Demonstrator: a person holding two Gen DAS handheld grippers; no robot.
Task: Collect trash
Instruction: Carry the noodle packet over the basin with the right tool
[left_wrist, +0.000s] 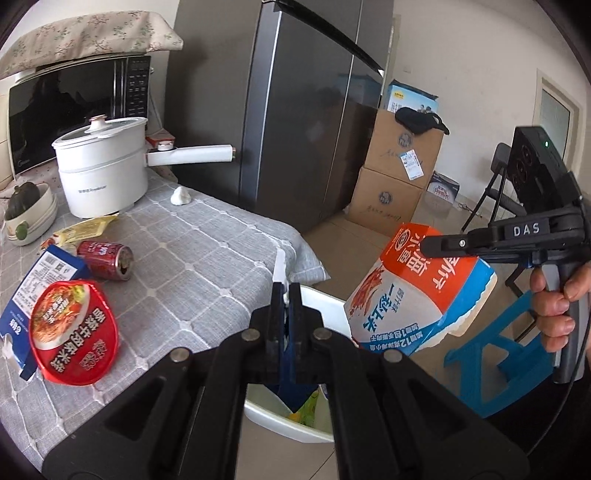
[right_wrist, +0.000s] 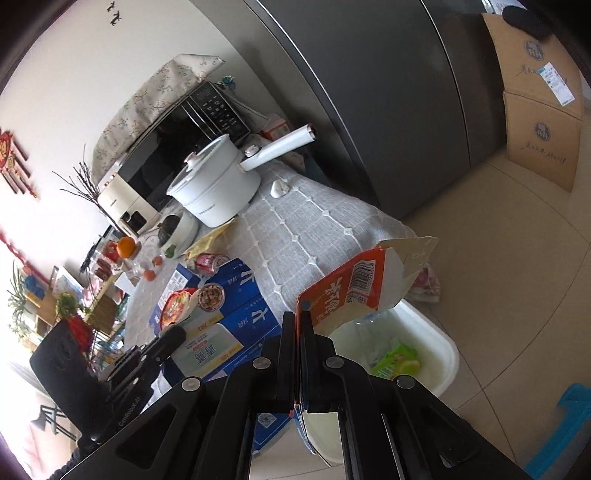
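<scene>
Orange-and-white carton (right_wrist: 354, 291) pinched in right hand-held gripper (right_wrist: 298, 317) above bin rim (right_wrist: 448, 354); left hand-held gripper (left_wrist: 284, 295) clamping white scrap (left_wrist: 279, 267).

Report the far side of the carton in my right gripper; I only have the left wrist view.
Observer: The orange carton carries a barcode on that side, and its top flap is torn open.
Operator: Give me the grip.
Observer: The right gripper is shut on the carton's orange edge. From that camera, the carton's lower end overlaps the rim of the white bin.
Operator: Now say what my left gripper holds.
Observer: The left gripper seems to be clamped on a big flattened blue box, which is far larger than the blue sliver between your fingers suggests.
</scene>
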